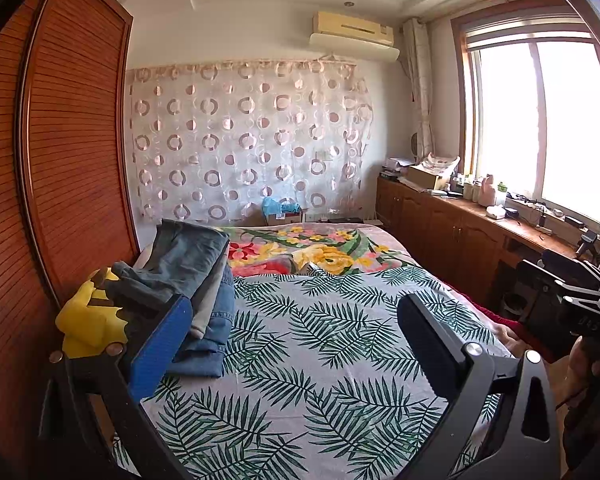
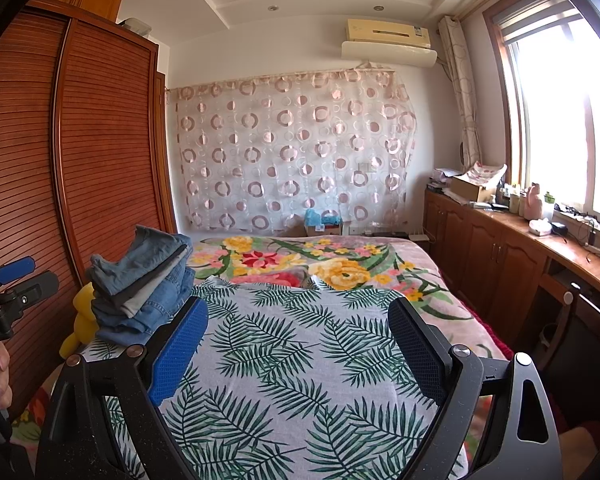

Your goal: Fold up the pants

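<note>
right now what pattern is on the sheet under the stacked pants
Green palm-leaf print on a white sheet, clearest in the right wrist view.

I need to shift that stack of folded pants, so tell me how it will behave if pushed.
The stack of folded pants would probably slump, since its layers sit uneven and overhang. It looks soft, likely dragging on the leaf-print sheet rather than sliding.

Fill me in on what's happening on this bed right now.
A person holds a gripper in each hand above the leaf-print sheet. The left gripper and the right gripper are both open and hold nothing. A stack of folded pants, mostly denim, sits at the bed's left edge beside a yellow plush toy. No unfolded pants show on the sheet.
</note>
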